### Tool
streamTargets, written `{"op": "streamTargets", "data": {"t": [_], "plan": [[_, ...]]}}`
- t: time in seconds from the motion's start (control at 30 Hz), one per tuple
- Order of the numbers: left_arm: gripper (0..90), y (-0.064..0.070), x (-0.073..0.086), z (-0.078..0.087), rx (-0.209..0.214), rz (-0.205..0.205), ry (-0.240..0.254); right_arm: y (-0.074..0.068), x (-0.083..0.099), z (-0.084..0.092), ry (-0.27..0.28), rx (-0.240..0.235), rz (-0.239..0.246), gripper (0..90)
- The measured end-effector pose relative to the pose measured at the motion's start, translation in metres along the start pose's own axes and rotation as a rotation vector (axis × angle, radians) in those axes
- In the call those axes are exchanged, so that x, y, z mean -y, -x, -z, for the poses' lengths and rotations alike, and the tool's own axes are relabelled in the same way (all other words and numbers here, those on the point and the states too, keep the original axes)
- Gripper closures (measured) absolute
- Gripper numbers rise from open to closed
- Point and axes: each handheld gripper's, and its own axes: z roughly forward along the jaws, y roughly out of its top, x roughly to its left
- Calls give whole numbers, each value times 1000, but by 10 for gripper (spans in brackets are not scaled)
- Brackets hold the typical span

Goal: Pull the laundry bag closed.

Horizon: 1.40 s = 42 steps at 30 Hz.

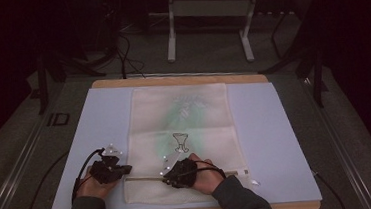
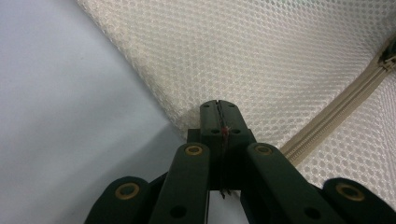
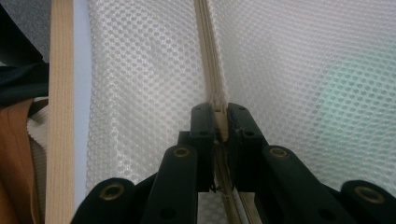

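Currently both grips look set, and the zip pull itself looks barely started, if at all.

Left gripper [image 1: 123, 169] is clamped on the near left corner of the mesh bag [image 1: 181, 140]; in the left gripper view the jaws are pressed together with the edge of the netting pinched between them [image 2: 218, 114]. Right gripper [image 1: 166, 175] is clenched on the zipper [image 1: 144, 178]: in the right gripper view the beige tape runs straight into the closed jaws [image 3: 219, 123]. I can't tell whether the slider tab is actually inside the pinch or just the tape.

My read: anchor done, zip gripped, the travel along the zipper line left. From the high view I can't make out which stretch is open and which shut, so how much is left is a guess.

Bag: cream honeycomb mesh, flat, lying in the middle of the pale blue mat [image 1: 277, 142] on the wooden board [image 1: 181, 79]. Zipper runs across its near end, parallel to the table's near edge. Through the mesh I see a folded item with a green print [image 1: 186, 109] and a dark goblet-shaped outline [image 1: 180, 142]. Mesh looks limp, likely to bunch if pulled without tension.
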Motion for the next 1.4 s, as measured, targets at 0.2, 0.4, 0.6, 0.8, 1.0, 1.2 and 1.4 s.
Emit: {"op": "streamTargets", "data": {"t": [0.2,0.4,0.6,0.8,1.0,1.2,1.4], "plan": [[899,0,0,0,1,1,1,1,4,2,1,1,-7,823],[899,0,0,0,0,0,0,2,8,6,-4,5,-9,822],[899,0,0,0,0,1,1,2,11,9,-6,8,-10,822],[899,0,0,0,-1,2,1,2,12,11,-7,11,-8,822],[899,0,0,0,0,2,0,3,15,13,-10,13,-15,822],[899,0,0,0,0,2,0,4,18,14,-8,16,-17,822],[899,0,0,0,0,3,1,4,21,17,-9,17,-20,822]]}}
